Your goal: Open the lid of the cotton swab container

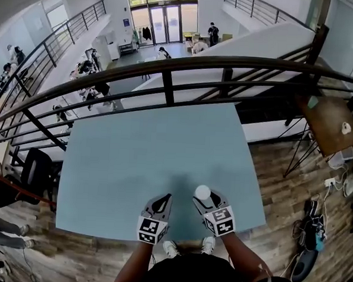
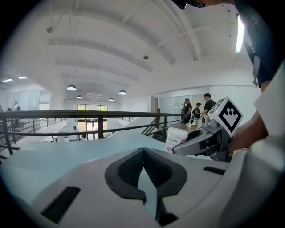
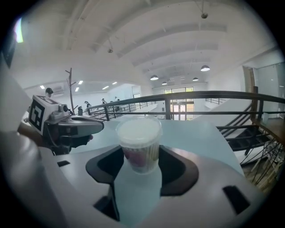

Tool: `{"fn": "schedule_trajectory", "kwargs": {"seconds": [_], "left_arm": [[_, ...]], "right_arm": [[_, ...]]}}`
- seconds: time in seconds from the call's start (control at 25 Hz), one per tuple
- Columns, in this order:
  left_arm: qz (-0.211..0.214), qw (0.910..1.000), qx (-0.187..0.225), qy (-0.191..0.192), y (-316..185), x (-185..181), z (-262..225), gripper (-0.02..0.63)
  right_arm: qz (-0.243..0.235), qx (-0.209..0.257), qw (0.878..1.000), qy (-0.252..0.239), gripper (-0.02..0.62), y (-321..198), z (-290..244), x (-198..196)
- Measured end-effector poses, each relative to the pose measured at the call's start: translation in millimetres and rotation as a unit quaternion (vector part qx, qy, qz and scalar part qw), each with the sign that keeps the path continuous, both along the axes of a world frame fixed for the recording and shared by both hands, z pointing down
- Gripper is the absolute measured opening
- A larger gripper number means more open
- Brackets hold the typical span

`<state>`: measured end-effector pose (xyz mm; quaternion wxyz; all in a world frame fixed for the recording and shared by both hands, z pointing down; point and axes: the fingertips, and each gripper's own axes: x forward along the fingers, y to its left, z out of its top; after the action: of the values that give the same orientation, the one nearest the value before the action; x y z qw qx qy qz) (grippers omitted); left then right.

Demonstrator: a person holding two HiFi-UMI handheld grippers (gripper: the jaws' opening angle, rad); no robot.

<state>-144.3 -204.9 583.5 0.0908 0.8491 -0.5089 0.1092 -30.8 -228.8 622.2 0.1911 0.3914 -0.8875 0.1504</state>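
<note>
Right gripper view, item one: cotton swab container (image 3: 139, 144), upright between the jaws of my right gripper (image 3: 141, 168). The jaws stand wide and are clamped on it, a dark pad (image 3: 178, 171) touching each side of its lower wall. The top half stands clear above the pads.

Appearance: a round tub of clear plastic, narrowing slightly toward the base. Pale swab sticks show through the wall, with a reddish patch low on the near side. From the left gripper view the same tub carries a white label with pink print. The lid (image 3: 139, 132) is frosted white, flat, seated on the rim and closed.

Head view, location: the container sits at my right fingertips, over the near part of the pale blue table (image 1: 133, 164), right of centre.

Item two: my left gripper (image 1: 162, 201), just left of the container and apart from it, side by side with the right one. Its jaws are pressed together with nothing between them; only the table surface shows past the tips.
</note>
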Motion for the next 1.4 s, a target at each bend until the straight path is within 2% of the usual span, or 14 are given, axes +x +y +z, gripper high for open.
{"fn": "schedule_trajectory", "kwargs": {"seconds": [0.08,0.24,0.44,0.56,0.76,0.96,1.08,1.24,1.4], "left_arm": [[0.002,0.9998,0.018,0.0,-4,2,-13,0.011],[0.005,0.9998,0.019,0.008,-8,8,-35,0.012],[0.016,0.9969,0.078,-0.002,-18,4,-71,0.012],[0.033,0.9953,0.091,-0.009,-15,8,-80,0.012],[0.066,0.9875,0.133,-0.053,-17,13,-85,0.012],[0.071,0.9823,0.142,-0.099,-23,12,-87,0.012],[0.092,0.9744,0.148,-0.142,-21,11,-85,0.012],[0.12,0.959,0.162,-0.199,-16,19,-82,0.014],[0.129,0.9527,0.169,-0.217,-10,26,-79,0.017]], "right_arm": [[-0.001,0.007,1.0,-0.004,0.256,-3,-10,1],[0.002,0.016,1.0,-0.015,0.256,-7,-28,3],[-0.02,0.03,0.999,-0.026,0.256,-6,-49,-11],[-0.031,0.037,0.998,-0.03,0.256,-8,-58,-15],[-0.042,0.029,0.998,-0.039,0.256,-6,-61,-20],[-0.064,0.031,0.997,-0.025,0.255,-7,-59,-23],[-0.076,0.028,0.997,-0.015,0.255,-6,-56,-30],[-0.091,0.02,0.996,-0.003,0.255,-4,-50,-33],[-0.099,0.018,0.995,0.002,0.252,-1,-46,-35]]}}
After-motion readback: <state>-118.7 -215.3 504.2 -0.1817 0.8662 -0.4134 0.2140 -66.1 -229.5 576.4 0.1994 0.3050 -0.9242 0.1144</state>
